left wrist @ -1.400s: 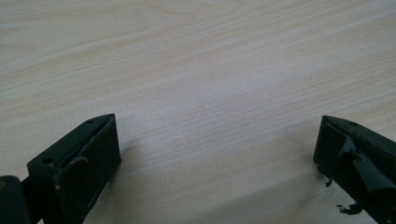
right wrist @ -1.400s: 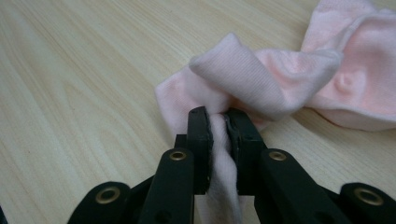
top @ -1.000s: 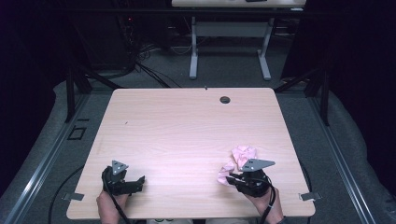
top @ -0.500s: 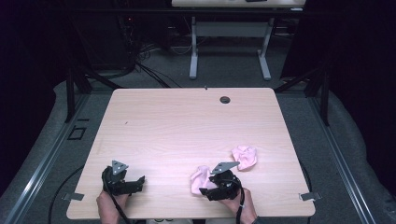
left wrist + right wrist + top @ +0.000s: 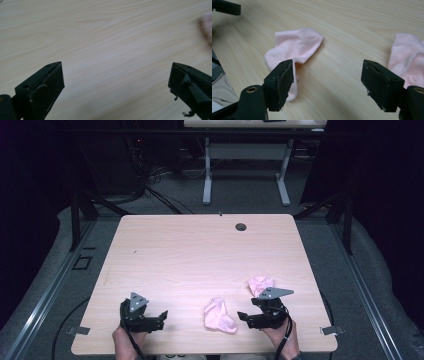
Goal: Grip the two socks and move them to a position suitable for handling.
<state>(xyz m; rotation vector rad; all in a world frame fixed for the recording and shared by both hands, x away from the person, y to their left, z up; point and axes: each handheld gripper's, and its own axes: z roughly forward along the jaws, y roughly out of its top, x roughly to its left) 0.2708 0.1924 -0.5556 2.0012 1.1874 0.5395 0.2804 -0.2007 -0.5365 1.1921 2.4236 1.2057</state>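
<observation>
Two pink socks lie near the table's front edge. One sock (image 5: 219, 316) (image 5: 295, 46) is crumpled at the front middle, just left of my right gripper (image 5: 243, 318) (image 5: 328, 75), whose jaws stand open and apart from it, pointing left. The other sock (image 5: 261, 284) (image 5: 407, 57) is bunched behind that gripper's body. My left gripper (image 5: 161, 316) (image 5: 116, 75) rests at the front left, open over bare wood and pointing right. A blurred pink sock edge (image 5: 207, 26) shows at the far right of the left gripper view.
The light wooden table (image 5: 200, 255) has a black cable grommet (image 5: 241, 226) near its far edge. A second desk frame (image 5: 245, 165) stands on the grey floor beyond. One jaw of the left gripper (image 5: 225, 7) shows top left in the right gripper view.
My right gripper carried one sock leftward away from the other, let it go at the front middle, and drew back to the right. The left gripper stayed put.
</observation>
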